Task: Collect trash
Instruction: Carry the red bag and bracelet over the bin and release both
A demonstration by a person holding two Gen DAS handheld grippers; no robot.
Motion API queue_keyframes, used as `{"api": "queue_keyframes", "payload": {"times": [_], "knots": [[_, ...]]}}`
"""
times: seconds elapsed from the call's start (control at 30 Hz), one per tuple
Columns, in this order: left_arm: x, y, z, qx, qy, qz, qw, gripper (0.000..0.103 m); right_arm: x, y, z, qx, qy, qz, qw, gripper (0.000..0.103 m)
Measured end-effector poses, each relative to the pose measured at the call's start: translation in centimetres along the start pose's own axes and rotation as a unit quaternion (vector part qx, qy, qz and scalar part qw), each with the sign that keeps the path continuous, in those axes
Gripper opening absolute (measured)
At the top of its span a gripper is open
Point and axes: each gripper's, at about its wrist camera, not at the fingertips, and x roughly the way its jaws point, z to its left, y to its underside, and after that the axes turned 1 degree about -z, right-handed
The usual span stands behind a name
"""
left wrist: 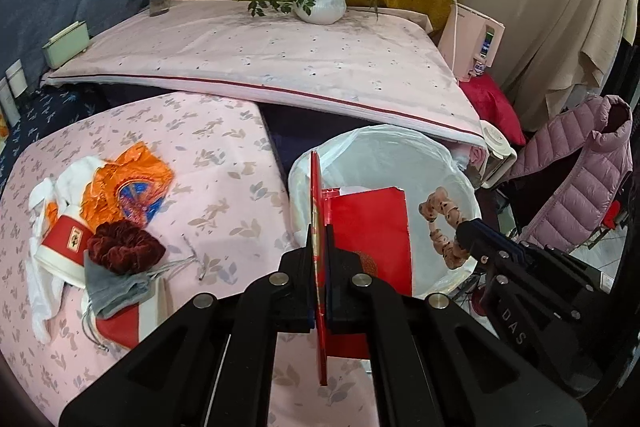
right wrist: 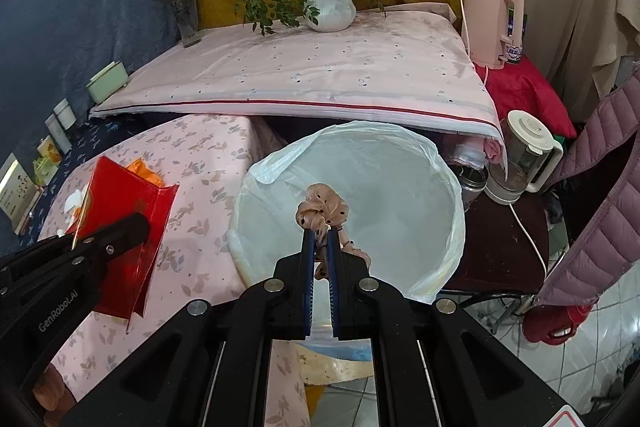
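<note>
My left gripper [left wrist: 319, 227] is shut on a flat red card packet [left wrist: 370, 227], held upright at the near left rim of the bin; it also shows in the right wrist view [right wrist: 128, 223]. My right gripper [right wrist: 319, 231] is shut on a beige dotted scrunchie [right wrist: 322, 209], held over the open bin; it also shows in the left wrist view [left wrist: 444, 227]. The bin [right wrist: 448, 247] is lined with a white plastic bag and looks empty inside.
On the pink leaf-print table [left wrist: 224, 163] lie an orange wrapper [left wrist: 128, 183], a dark red scrunchie [left wrist: 124, 247], a grey pouch [left wrist: 116, 291], a red-banded cup [left wrist: 64, 243] and white tissue. Behind stand a raised pink-covered surface [left wrist: 280, 59] with a potted plant [left wrist: 320, 1], a kettle [right wrist: 524, 155] and a jacket [left wrist: 580, 171].
</note>
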Motion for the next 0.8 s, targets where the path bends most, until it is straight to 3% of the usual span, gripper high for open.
{"api": "queue_keyframes", "payload": {"times": [0.17, 0.23, 0.3, 0.37, 0.43, 0.57, 0.8], "knots": [[2.3, -1.5, -1.6, 0.010, 0.025, 0.001, 0.9996, 0.005, 1.5, -0.8, -0.9, 0.005, 0.005, 0.005, 1.000, 0.006], [3.2, -1.9, -1.7, 0.004, 0.033, 0.006, 0.9994, 0.007, 1.9, -1.1, -1.2, 0.010, 0.008, 0.005, 1.000, 0.011], [3.8, -2.2, -1.7, -0.001, 0.019, 0.003, 0.9998, 0.035, 2.0, -1.2, -1.5, 0.012, 0.025, -0.002, 1.000, 0.014], [3.8, -2.2, -1.5, -0.005, 0.002, -0.004, 1.0000, 0.057, 2.1, -1.4, -1.9, 0.022, 0.023, -0.003, 0.999, 0.025], [3.5, -2.0, -1.3, -0.001, -0.010, -0.014, 0.9999, 0.059, 2.1, -1.4, -2.3, 0.029, 0.021, -0.006, 0.999, 0.034], [3.2, -1.6, -0.8, 0.005, -0.029, -0.015, 0.9994, 0.059, 1.9, -1.2, -2.1, 0.026, 0.019, -0.005, 0.999, 0.034], [2.1, -0.7, 0.6, -0.006, -0.049, -0.019, 0.9986, 0.059, 1.0, -0.7, -0.8, 0.015, 0.017, -0.006, 1.000, 0.043]]}}
